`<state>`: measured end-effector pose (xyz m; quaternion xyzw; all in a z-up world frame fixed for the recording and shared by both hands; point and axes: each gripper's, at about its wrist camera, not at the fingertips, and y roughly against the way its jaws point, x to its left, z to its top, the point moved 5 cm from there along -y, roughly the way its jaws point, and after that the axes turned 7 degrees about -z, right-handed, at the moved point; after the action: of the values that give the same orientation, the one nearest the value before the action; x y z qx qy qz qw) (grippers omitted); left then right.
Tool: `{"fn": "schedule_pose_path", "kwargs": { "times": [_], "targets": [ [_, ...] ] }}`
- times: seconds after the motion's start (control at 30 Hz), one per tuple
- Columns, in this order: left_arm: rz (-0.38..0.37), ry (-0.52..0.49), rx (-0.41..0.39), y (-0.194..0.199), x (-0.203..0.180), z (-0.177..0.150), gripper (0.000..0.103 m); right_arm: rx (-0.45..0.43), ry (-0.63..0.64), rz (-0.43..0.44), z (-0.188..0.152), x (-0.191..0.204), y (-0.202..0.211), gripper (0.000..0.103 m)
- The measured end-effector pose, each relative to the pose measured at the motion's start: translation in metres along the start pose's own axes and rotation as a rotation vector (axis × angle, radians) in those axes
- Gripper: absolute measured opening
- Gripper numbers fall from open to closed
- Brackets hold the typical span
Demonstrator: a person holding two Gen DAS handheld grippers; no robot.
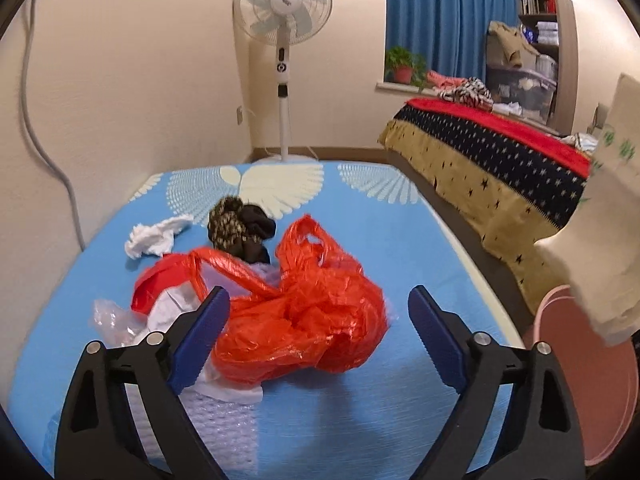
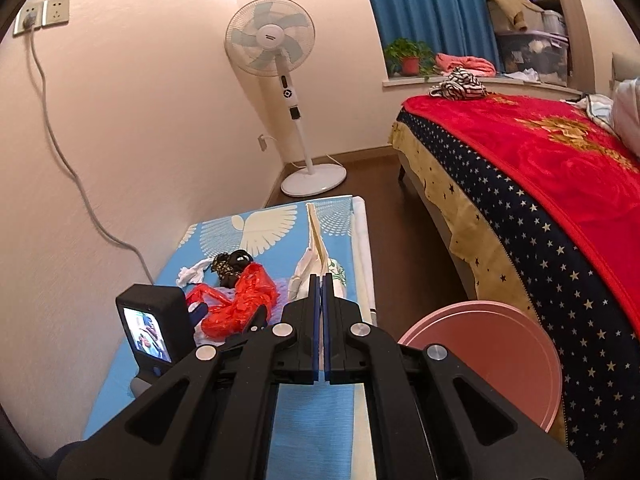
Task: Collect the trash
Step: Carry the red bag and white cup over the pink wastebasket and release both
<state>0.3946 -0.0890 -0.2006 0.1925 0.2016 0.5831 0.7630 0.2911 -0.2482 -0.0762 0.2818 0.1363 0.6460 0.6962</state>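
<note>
A crumpled orange plastic bag [image 1: 304, 320] lies on the blue bird-patterned table [image 1: 360, 240], also in the right wrist view [image 2: 240, 304]. My left gripper [image 1: 318, 308] is open, its jaws on either side of the bag just above it. Clear bubble wrap [image 1: 216, 420], a white tissue wad [image 1: 154, 236] and a dark patterned cloth bundle [image 1: 240, 228] lie around it. My right gripper [image 2: 322, 280] is shut on a cream cloth bag with green print [image 2: 320, 252], held above the table's right side; that bag hangs at the right in the left wrist view [image 1: 600, 240].
A pink round bin [image 2: 484, 356] stands on the floor right of the table, beside a bed with a red and starred blanket [image 2: 540, 184]. A white standing fan [image 2: 280, 80] is at the far wall. A grey cable [image 2: 68, 152] runs down the left wall.
</note>
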Motion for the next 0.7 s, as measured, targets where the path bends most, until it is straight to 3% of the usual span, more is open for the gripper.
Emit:
{"fn": "schedule_pose_path", "kwargs": {
  "times": [0.03, 0.1, 0.13, 0.17, 0.2, 0.3, 0.47, 0.7],
  "targets": [
    [-0.003, 0.006, 0.008, -0.001, 0.001, -0.001, 0.08, 0.004, -0.003, -0.002, -0.001, -0.001, -0.001, 0.001],
    [-0.013, 0.022, 0.028, -0.005, 0.005, -0.002, 0.057, 0.011, -0.005, -0.005, -0.002, -0.002, -0.003, 0.001],
    [-0.024, 0.032, 0.037, -0.006, 0.006, -0.002, 0.05, 0.017, -0.007, -0.006, -0.003, -0.002, -0.004, 0.001],
    [-0.035, 0.037, 0.038, -0.007, 0.007, -0.002, 0.029, 0.02, -0.007, -0.007, -0.004, 0.0, -0.004, 0.001],
    [-0.046, 0.038, 0.041, -0.007, 0.008, -0.002, 0.025, 0.022, -0.006, -0.006, -0.004, -0.001, -0.005, 0.001],
    [-0.048, 0.02, 0.031, -0.001, 0.007, -0.001, 0.018, 0.016, 0.007, -0.012, -0.005, 0.0, -0.004, 0.001],
    [-0.072, 0.029, -0.017, 0.034, 0.01, 0.015, 0.016, 0.008, 0.003, -0.004, -0.002, -0.001, -0.001, 0.001],
    [-0.09, 0.074, -0.084, 0.141, 0.014, 0.049, 0.016, -0.043, 0.019, 0.062, 0.007, 0.016, 0.028, 0.001]
  ]
}}
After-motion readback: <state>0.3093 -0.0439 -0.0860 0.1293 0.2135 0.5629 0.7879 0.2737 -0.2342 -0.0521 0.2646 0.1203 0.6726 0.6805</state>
